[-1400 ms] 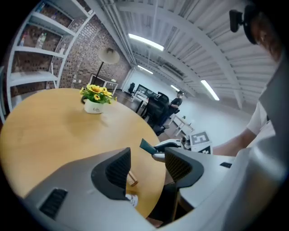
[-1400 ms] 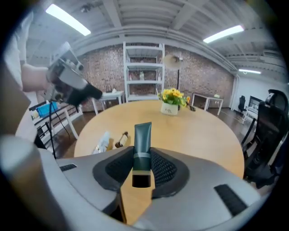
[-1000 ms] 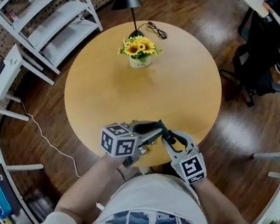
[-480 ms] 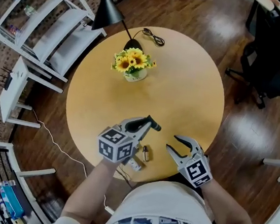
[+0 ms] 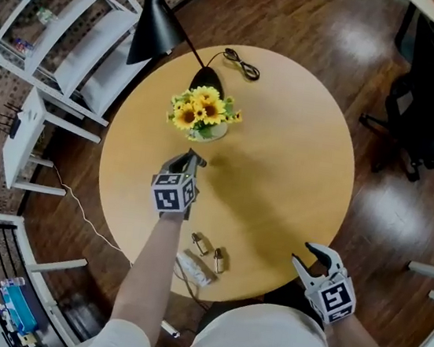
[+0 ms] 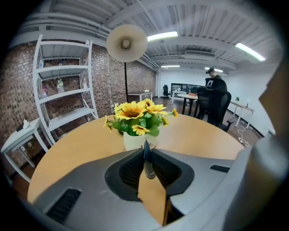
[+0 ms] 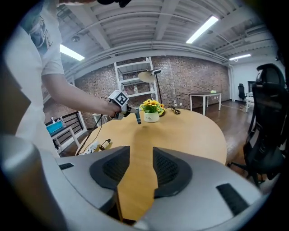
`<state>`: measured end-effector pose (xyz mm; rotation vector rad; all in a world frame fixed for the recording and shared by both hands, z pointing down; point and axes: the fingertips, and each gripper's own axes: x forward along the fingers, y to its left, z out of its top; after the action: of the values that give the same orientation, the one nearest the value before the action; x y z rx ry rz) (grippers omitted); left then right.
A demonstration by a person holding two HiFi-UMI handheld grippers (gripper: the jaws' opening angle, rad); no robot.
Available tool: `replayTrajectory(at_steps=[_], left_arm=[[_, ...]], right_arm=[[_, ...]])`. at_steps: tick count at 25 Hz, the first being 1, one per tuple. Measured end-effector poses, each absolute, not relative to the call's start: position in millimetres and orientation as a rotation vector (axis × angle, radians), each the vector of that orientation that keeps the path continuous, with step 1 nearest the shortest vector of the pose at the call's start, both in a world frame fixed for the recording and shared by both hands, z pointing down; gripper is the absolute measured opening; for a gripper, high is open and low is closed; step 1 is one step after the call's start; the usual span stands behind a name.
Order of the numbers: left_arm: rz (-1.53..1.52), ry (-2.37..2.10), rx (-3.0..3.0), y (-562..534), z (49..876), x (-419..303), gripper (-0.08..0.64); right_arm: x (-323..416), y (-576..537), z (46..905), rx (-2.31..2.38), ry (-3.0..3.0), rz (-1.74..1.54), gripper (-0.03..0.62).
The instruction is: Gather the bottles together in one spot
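My left gripper (image 5: 192, 158) is over the middle left of the round table (image 5: 302, 132), just in front of the sunflower pot (image 5: 203, 116). It is shut on a slim dark bottle (image 6: 147, 159), which hangs from its jaws in the right gripper view (image 7: 138, 118). Two small bottles (image 5: 200, 243) (image 5: 219, 260) lie side by side near the table's front edge. My right gripper (image 5: 307, 256) hovers at the front right edge, open, with nothing between its fingers (image 7: 168, 170).
A white strip-shaped object (image 5: 192, 268) lies at the front edge next to the two bottles. A black lamp (image 5: 159, 22) stands behind the flowers, with a coiled cable (image 5: 242, 62) at the far rim. White shelving (image 5: 71, 15) stands at the left, an office chair (image 5: 432, 102) at the right.
The left gripper closed on the dark bottle and carried it from the front edge towards the flowers. The right gripper opened and drew back to the front right edge.
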<state>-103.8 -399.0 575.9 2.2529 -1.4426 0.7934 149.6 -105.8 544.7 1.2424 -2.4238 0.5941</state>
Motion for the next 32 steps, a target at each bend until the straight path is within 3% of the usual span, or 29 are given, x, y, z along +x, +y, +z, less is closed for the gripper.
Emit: replayTrajectory(at_steps=[18, 21, 23, 32], left_arm=[[0.869, -1.555, 2.196, -420, 603, -120, 0.069], [0.881, -1.567, 2.199, -417, 598, -123, 0.122], [0.883, -1.586, 2.191, -413, 593, -128, 0.155], [0.588, -1.673, 2.140, -327, 504, -144, 0.176]], right_arm=[[183, -115, 554, 1.265, -2.395, 0.620, 0.186], [181, -112, 553, 1.257, -2.386, 0.639, 0.186], [179, -111, 552, 1.250, -2.388, 0.636, 0.186], [152, -121, 541, 1.193, -2.444, 0.533, 0.186]])
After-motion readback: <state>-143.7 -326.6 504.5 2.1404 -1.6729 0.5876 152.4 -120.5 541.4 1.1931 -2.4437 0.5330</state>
